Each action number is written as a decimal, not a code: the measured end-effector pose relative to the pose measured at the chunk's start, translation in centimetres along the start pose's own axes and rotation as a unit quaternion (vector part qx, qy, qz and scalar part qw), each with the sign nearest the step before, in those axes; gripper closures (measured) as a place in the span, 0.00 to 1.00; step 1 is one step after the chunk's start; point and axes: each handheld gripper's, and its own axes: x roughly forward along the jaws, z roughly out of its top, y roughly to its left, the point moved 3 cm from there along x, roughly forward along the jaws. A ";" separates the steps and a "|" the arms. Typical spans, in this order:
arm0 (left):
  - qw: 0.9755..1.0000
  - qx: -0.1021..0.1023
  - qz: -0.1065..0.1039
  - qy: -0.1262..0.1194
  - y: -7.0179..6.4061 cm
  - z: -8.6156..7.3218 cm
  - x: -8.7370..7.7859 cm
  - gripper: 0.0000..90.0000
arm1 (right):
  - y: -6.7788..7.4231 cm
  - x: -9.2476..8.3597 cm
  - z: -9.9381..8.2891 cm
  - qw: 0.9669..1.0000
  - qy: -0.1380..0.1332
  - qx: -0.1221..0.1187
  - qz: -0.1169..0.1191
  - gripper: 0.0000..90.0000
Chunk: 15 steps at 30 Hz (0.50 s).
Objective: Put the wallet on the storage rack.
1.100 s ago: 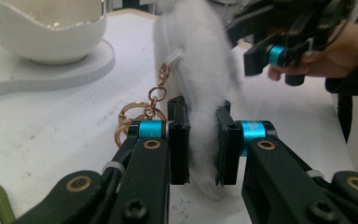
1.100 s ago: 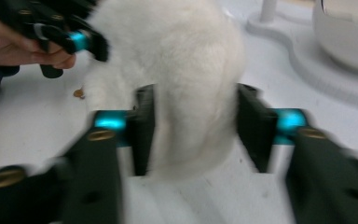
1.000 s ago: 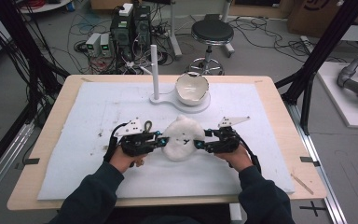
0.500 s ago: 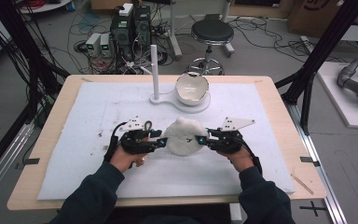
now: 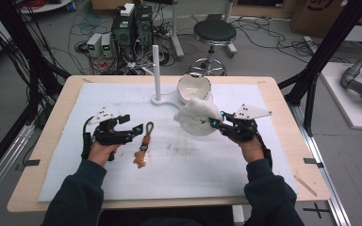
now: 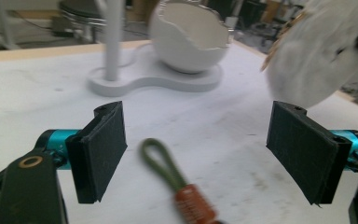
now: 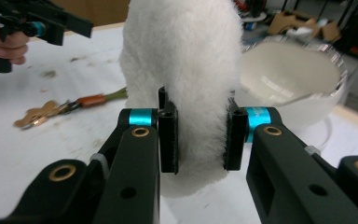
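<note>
So the right tool (image 5: 215, 123) is clamped on the white fluffy pouch (image 5: 195, 117), lifted off the surface (image 5: 122, 94). Left tool's (image 5: 134, 128) jaws have just been opening, wide with nothing between, keychain (image 5: 143, 146) just beside.

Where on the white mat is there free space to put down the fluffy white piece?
The right hand-held gripper is shut on the fluffy white piece. Free patches: the white mat between the keychain and the right hand, and the near strip. It is crowded at the far middle, around the white post stand and the cracked bowl.
</note>
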 end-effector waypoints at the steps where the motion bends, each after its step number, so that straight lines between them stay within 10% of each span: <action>1: 1.000 0.005 0.019 -0.002 1.1 0.0 -0.8 0.22 | -0.4 0.1 0.6 1.000 -0.002 -0.007 -0.005 0.82; 15: 0.998 -0.042 0.039 -0.013 3.5 -0.9 -2.5 0.22 | -6.5 3.5 6.6 0.993 0.007 -0.089 -0.082 0.82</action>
